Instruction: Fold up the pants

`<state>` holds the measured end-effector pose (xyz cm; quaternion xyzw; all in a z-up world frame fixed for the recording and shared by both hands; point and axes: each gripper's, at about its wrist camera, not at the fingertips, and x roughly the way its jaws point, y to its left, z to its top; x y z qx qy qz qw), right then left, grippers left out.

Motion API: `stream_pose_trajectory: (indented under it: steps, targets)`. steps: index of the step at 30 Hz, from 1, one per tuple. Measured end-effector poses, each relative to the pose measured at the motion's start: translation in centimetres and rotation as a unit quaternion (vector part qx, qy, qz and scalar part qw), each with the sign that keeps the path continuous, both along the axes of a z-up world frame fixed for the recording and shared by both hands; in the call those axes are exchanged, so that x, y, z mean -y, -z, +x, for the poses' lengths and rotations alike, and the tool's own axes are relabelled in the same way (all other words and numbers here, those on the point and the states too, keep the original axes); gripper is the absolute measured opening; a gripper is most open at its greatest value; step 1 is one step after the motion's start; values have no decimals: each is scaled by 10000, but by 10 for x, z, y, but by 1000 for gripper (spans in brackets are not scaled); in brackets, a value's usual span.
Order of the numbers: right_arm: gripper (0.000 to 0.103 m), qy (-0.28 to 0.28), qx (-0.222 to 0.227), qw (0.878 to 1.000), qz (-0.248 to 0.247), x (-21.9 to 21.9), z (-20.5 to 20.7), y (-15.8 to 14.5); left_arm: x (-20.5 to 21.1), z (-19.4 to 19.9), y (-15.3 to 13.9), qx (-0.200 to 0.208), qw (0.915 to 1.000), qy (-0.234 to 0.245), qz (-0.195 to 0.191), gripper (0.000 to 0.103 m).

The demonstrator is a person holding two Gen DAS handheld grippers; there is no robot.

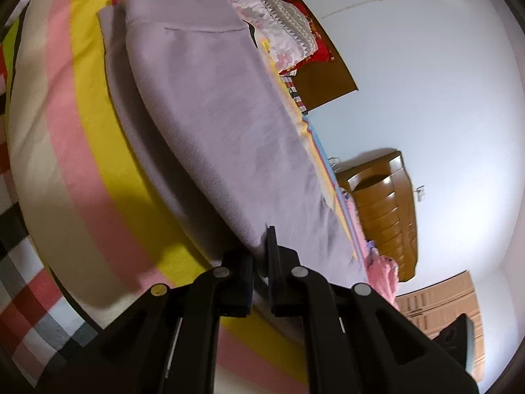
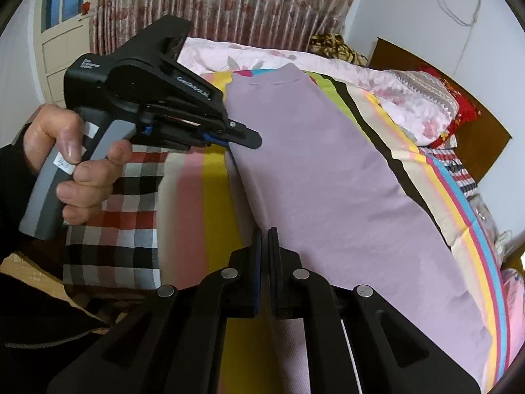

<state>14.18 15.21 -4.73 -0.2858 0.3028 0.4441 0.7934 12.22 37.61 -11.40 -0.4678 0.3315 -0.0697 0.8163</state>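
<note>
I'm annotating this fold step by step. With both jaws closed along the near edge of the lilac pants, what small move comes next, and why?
Probably lift both grippers together and carry that edge across. The left gripper and right gripper are both shut on the near long edge of the pants, which lie lengthwise on the striped bedspread, not yet folded shorter.

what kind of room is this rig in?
Most likely a home bedroom: the lilac pants lie on a bed with a striped sheet, piled quilts by a wooden headboard, and floral curtains behind.

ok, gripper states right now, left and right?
Left gripper: closed on the edge of the lilac pants.
Right gripper: closed at the pants' near edge; whether fabric is pinched cannot be told.
</note>
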Motion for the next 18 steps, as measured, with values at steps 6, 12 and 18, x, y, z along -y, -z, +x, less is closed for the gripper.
stream_pose_trajectory:
  steps: [6, 12, 18]
  targets:
    - [6, 81, -228, 9997, 0, -1, 5, 10, 1, 2, 10, -143, 9998, -97, -22, 6]
    - [5, 68, -49, 9998, 181, 3, -1, 1, 5, 1, 4, -104, 9998, -173, 15, 6]
    - [5, -28, -178, 9998, 23, -1, 3, 14, 0, 2, 15, -121, 9992, -195, -341, 9]
